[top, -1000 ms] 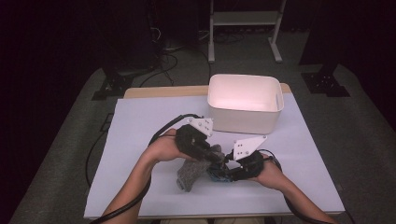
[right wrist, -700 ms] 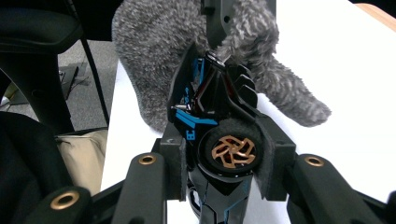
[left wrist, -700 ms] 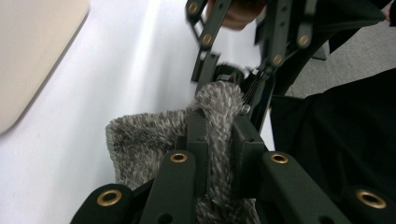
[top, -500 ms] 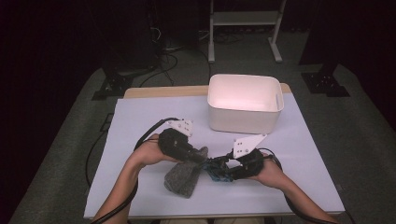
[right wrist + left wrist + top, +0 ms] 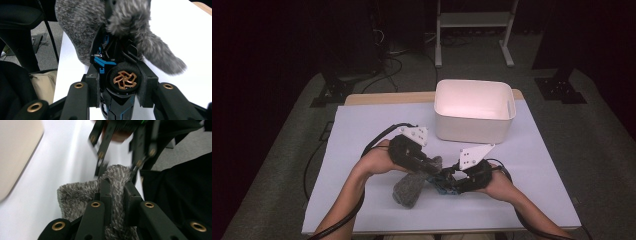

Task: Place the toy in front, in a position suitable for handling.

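Grey fuzzy sock between both grippers

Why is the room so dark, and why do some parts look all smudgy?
In the high view only the table and white bin are lit; the room behind is black. In the left gripper view the right gripper is smeared by blur beyond the sharp fuzzy grey sock. In the right gripper view the toy car is crisp, the sock's far end soft.

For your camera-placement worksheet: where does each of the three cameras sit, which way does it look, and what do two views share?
High view: above the table, looking forward and down; both forearms, white plastic bin.
Left gripper view: rides the left gripper, along jaws shut on the fuzzy grey sock.
Right gripper view: rides the right gripper, jaws clamping a black-and-blue toy car.
Shared: the sock.
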The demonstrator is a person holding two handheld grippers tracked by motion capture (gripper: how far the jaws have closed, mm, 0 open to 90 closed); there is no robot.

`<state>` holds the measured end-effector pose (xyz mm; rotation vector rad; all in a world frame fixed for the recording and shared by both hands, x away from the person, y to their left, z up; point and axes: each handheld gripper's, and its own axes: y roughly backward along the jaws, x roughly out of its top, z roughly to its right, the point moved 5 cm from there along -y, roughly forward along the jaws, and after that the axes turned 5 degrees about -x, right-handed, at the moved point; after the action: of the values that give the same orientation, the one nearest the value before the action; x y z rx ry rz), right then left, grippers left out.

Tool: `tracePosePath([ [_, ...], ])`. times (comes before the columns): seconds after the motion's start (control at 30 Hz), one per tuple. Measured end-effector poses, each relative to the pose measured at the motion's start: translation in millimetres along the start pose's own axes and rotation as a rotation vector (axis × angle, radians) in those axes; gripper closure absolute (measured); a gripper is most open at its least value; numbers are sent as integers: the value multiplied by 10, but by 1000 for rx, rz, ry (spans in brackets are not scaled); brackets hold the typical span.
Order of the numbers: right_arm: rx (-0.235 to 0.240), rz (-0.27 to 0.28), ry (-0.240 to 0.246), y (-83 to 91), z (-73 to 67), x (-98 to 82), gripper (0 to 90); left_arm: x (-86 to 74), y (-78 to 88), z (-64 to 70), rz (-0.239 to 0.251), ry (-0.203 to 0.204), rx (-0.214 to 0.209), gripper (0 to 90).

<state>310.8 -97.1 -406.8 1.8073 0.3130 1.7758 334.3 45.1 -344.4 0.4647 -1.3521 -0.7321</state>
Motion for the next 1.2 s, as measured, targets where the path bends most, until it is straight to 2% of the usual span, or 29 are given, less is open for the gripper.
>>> tracePosePath([
  [0.13, -1, 4, 2, -15, -8, 4, 602, 123, -95, 11, -31, -25, -5, 804],
  [0.23, -2, 15, -2, 7, 0, -16, 602, 147, -129, -16, -22, -18, -16, 804],
  [0.37, -2, 18, -7, 49, 4, -41, 601, 114, -102, -37, -23, -10, -6, 804],
  [0.53, -4, 17, -11, 80, 13, -53, 601, -57, 0, -62, -2, 27, 17, 803],
  [0.67, -2, 21, -17, 84, 21, -53, 601, -282, 48, -82, 20, 73, 30, 802],
  [0.73, -3, 22, -21, 69, 24, -47, 602, -415, 42, -91, 45, 101, 24, 802],
  [0.77, -4, 20, -20, 58, 22, -38, 603, -451, 46, -98, 51, 102, 22, 802],
  [0.8, -3, 19, -18, 47, 20, -30, 603, -486, 36, -90, 86, 122, 12, 802],
  [1.03, -1, 0, 2, -70, -8, 57, 607, -622, 89, -73, 122, 136, -7, 803],
  [1.2, 4, -28, 31, -182, -42, 143, 609, -705, 164, -28, 129, 136, 1, 804],
])
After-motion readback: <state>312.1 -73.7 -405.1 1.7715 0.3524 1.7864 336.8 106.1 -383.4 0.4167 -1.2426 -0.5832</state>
